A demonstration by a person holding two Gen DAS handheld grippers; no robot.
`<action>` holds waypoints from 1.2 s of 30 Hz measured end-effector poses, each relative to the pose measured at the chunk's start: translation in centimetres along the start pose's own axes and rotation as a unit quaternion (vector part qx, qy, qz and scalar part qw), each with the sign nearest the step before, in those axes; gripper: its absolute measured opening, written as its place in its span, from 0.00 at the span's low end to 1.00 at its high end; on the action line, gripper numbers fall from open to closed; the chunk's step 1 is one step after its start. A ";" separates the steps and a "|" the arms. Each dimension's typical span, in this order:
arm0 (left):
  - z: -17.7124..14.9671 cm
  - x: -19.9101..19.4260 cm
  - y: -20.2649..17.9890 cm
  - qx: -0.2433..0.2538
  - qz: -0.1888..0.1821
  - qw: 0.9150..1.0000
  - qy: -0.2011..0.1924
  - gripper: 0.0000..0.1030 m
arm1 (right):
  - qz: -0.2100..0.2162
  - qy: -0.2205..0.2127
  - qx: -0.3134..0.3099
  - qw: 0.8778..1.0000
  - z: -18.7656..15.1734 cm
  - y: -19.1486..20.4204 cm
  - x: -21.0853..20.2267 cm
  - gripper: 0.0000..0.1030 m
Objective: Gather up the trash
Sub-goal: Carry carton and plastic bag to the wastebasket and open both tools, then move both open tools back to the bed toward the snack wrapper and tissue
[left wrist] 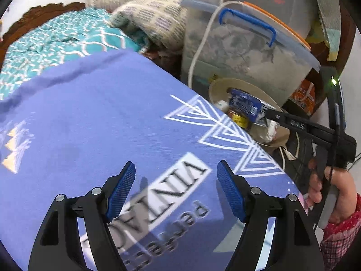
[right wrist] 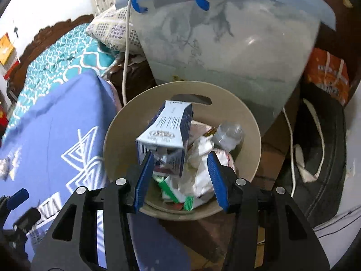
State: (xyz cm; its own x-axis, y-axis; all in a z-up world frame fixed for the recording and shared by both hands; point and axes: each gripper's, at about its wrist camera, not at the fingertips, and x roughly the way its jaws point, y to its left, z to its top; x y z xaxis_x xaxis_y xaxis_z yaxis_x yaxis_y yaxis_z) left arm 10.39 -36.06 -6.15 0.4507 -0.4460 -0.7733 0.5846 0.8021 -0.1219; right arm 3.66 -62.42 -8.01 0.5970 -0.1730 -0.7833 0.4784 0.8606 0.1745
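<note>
1. In the right wrist view the right gripper hangs over a beige waste bin at frame centre, its blue pads spread apart.
2. A blue-and-white carton stands tilted in the bin, its lower end beside the left pad; motion blur makes it hard to tell whether the pad touches it, and the right pad stands clear of it.
3. Crumpled white paper, a clear plastic bottle and green-striped wrappers lie in the bin below the carton.
4. The bin's rim is hemmed in: a purple printed cloth runs along its left edge, and a translucent storage tub with a blue handle rises just behind it.
5. To the right of the bin a dark bag fills the floor; a white cable hangs at upper left of the bin.
6. In the left wrist view the left gripper hovers over the purple cloth with pads wide and nothing between them.
</note>
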 end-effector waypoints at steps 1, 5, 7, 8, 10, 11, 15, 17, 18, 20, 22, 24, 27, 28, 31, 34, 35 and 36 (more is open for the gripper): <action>-0.1 -0.3 0.2 0.000 0.005 1.000 -0.002 0.69 | 0.007 -0.005 0.000 1.000 -0.1 0.3 -0.7 0.50; -0.7 -2.1 1.1 0.001 0.023 1.000 -0.015 0.69 | 0.028 -0.029 -0.014 0.999 -1.5 2.4 -4.1 0.50; -1.0 -3.2 1.5 0.003 0.027 0.999 -0.022 0.69 | 0.047 -0.034 -0.013 0.998 -2.0 3.6 -5.3 0.51; -1.3 -3.8 1.7 0.004 0.030 0.999 -0.028 0.69 | 0.056 -0.037 -0.013 0.998 -2.5 4.2 -5.9 0.52; -1.9 -4.9 2.0 0.008 0.035 0.999 -0.035 0.69 | 0.072 -0.039 -0.017 0.996 -3.5 5.6 -6.9 0.53; -2.2 -5.3 2.2 0.010 0.037 0.999 -0.038 0.69 | 0.079 -0.039 -0.019 0.996 -4.0 6.3 -7.4 0.55; -3.4 -7.2 3.6 0.007 0.045 0.998 -0.050 0.69 | 0.107 -0.030 -0.027 0.993 -5.9 8.8 -8.2 0.56; -3.7 -7.9 4.3 0.003 0.049 0.997 -0.055 0.69 | 0.118 -0.026 -0.031 0.992 -6.5 10.0 -8.6 0.56; -4.0 -8.5 5.1 -0.002 0.052 0.997 -0.059 0.69 | 0.122 -0.025 -0.035 0.992 -6.7 10.7 -8.8 0.56; -4.4 -9.2 6.3 -0.011 0.058 0.996 -0.064 0.69 | 0.131 -0.022 -0.044 0.990 -6.9 12.5 -9.0 0.56; -4.8 -10.2 8.2 -0.027 0.067 0.995 -0.071 0.69 | 0.141 -0.017 -0.054 0.988 -7.0 14.3 -9.0 0.56; -5.4 -11.0 10.3 -0.046 0.078 0.993 -0.077 0.69 | 0.147 -0.013 -0.070 0.987 -7.0 16.5 -9.0 0.56; -6.2 -12.0 13.5 -0.070 0.096 0.990 -0.082 0.69 | 0.159 -0.006 -0.099 0.982 -7.3 20.4 -8.8 0.56; -6.6 -12.4 14.9 -0.079 0.106 0.988 -0.083 0.69 | 0.167 -0.001 -0.106 0.980 -7.3 21.7 -8.7 0.56; -7.8 -13.5 19.1 -0.111 0.127 0.982 -0.082 0.69 | 0.194 0.019 -0.116 0.974 -7.5 25.7 -7.6 0.56; -9.1 -14.5 23.7 -0.139 0.159 0.974 -0.080 0.69 | 0.222 0.045 -0.122 0.966 -8.0 29.6 -5.9 0.56; -9.5 -14.9 25.0 -0.147 0.171 0.971 -0.080 0.69 | 0.229 0.055 -0.128 0.963 -8.2 31.1 -5.2 0.56; -10.1 -15.4 26.8 -0.159 0.185 0.966 -0.080 0.69 | 0.235 0.063 -0.135 0.961 -8.5 32.6 -4.6 0.56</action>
State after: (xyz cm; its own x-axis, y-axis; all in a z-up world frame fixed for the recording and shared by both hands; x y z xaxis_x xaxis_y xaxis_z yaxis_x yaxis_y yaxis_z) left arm 12.29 -3.63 -3.79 0.7022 -0.1400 -0.6981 0.1371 0.9887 -0.0604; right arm 11.08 -29.48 -3.81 0.6149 0.3092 -0.7254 -0.0182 0.9252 0.3789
